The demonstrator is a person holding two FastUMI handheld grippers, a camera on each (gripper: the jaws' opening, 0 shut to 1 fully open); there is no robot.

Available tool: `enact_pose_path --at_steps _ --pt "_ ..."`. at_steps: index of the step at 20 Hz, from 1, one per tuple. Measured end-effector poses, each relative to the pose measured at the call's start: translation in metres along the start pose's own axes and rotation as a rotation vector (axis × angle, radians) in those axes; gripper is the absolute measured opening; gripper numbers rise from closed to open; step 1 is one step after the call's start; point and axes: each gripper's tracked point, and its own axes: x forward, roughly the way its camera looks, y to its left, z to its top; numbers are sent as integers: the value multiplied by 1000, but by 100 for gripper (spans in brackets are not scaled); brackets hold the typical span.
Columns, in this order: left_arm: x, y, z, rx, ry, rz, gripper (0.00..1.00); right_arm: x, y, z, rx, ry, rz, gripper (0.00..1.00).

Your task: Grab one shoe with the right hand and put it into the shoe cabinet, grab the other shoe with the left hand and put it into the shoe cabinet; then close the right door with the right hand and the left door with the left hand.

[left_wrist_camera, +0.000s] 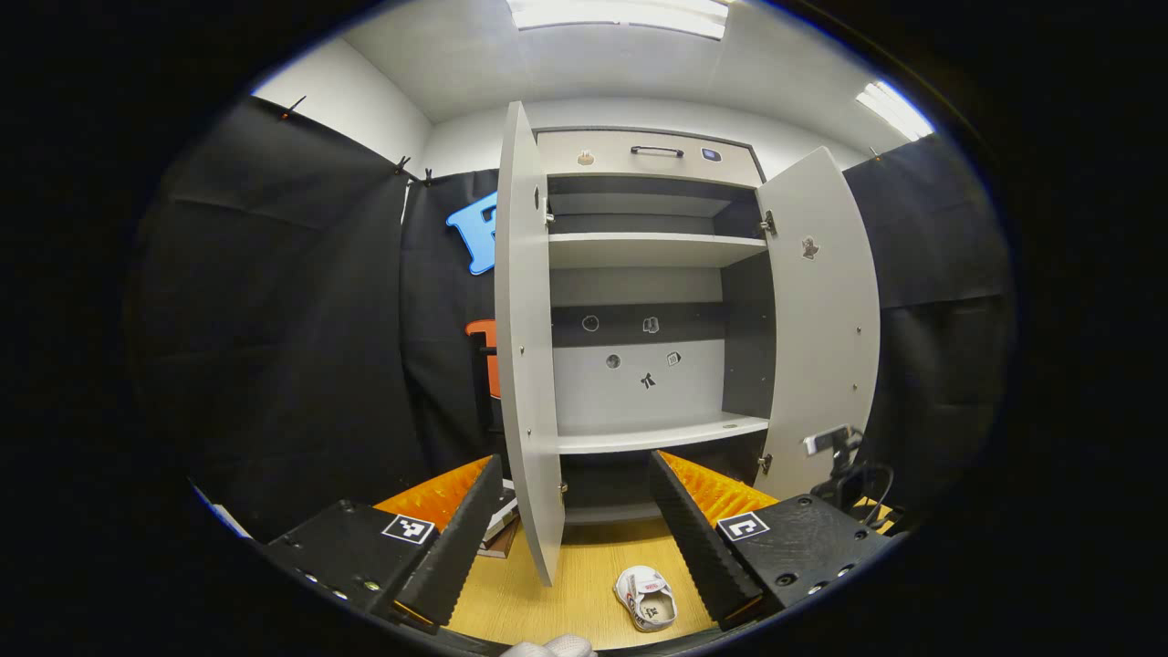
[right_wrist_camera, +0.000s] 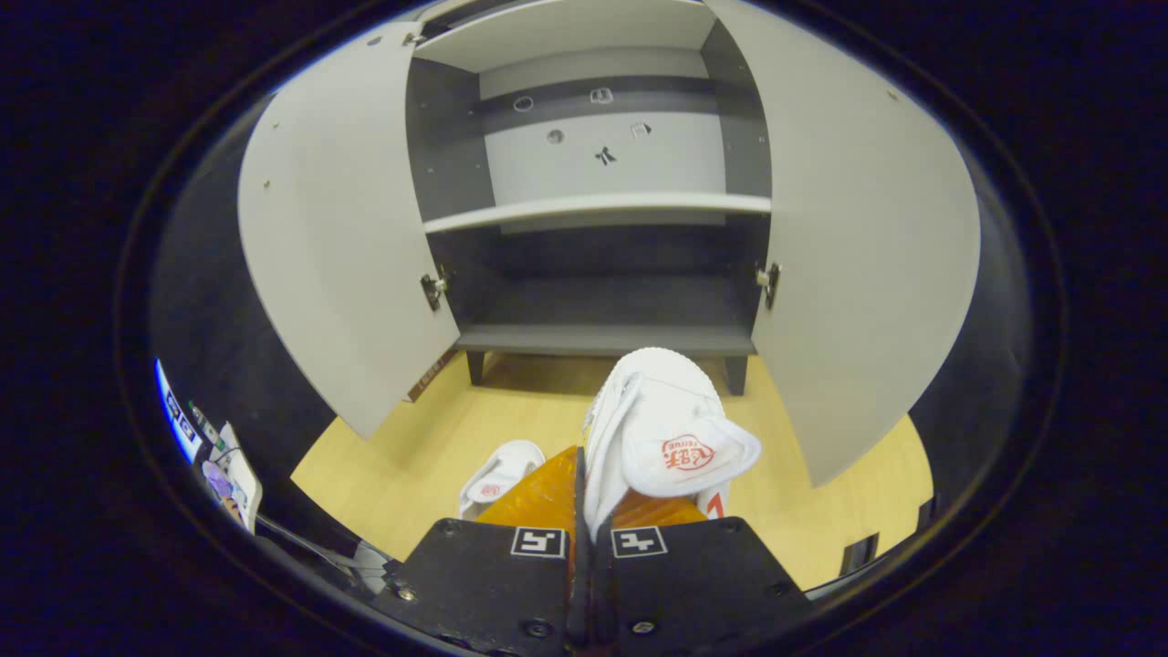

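The shoe cabinet (left_wrist_camera: pixel 652 301) stands open against the booth's black cloth wall, pale grey outside, with darker inner side walls and pale shelves. In the left gripper view its left door (left_wrist_camera: pixel 527 338) is seen almost edge-on and its right door (left_wrist_camera: pixel 818 319) swings out wide; a drawer front with a dark handle (left_wrist_camera: pixel 656 151) runs across the top. In the right gripper view the cabinet (right_wrist_camera: pixel 602 228) sits close ahead, both doors thrown wide, the dark bottom shelf (right_wrist_camera: pixel 607 339) bare and just above the floor on short legs. The back panel carries a few small stickers, too small to read.

The wooden floor (left_wrist_camera: pixel 584 584) is light yellow.

The left gripper (left_wrist_camera: pixel 577 525) is spread wide, nothing between its fingers, pointing at the cabinet from well back. Between the fingers, lower on the floor, lies a white shoe (left_wrist_camera: pixel 647 598), opening upward, with a small red mark on it that cannot be read.

The right gripper (right_wrist_camera: pixel 584 506) is pinched nearly together on the other white shoe (right_wrist_camera: pixel 662 433), both fingers pressing its side; the shoe is lifted off the floor, toe toward the bottom shelf, in front of the cabinet and not yet inside. Its tongue bears a red logo with lettering, upside down and not legible. The shoe on the floor (right_wrist_camera: pixel 502 474) shows just left of this gripper, with a similar red mark.

A small white bit of glove (left_wrist_camera: pixel 552 647) shows at the lower edge of the left gripper view.
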Motion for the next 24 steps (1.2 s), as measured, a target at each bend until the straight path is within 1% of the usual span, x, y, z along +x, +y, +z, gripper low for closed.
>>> enact_pose_path --at_steps 5,6,7,8,11,13,17,20,24 --pt "-5 -11 -7 -16 -2 -17 96 -49 12 102 -27 -159 27 5" --pt "-5 -12 -7 -24 -2 -17 100 -55 16 120 -27 -184 37 6" --pt "-4 -13 -9 -32 2 -19 100 -60 20 136 -26 -205 47 5" --pt "-5 -14 -11 -39 6 -16 96 -65 22 148 -33 -224 52 5" --pt "-6 -10 -9 -51 -8 -2 96 -73 30 169 -66 -249 52 5" --pt "-10 -7 -10 -65 -13 10 96 -77 36 181 -63 -257 64 5" --pt "-15 4 -16 -69 -11 30 96 -79 37 216 -108 -308 34 5" --pt "-14 6 -19 -86 -4 40 95 -76 37 244 -111 -330 30 6" --pt "-13 8 -20 -90 -4 48 95 -69 37 266 -149 -349 21 5"
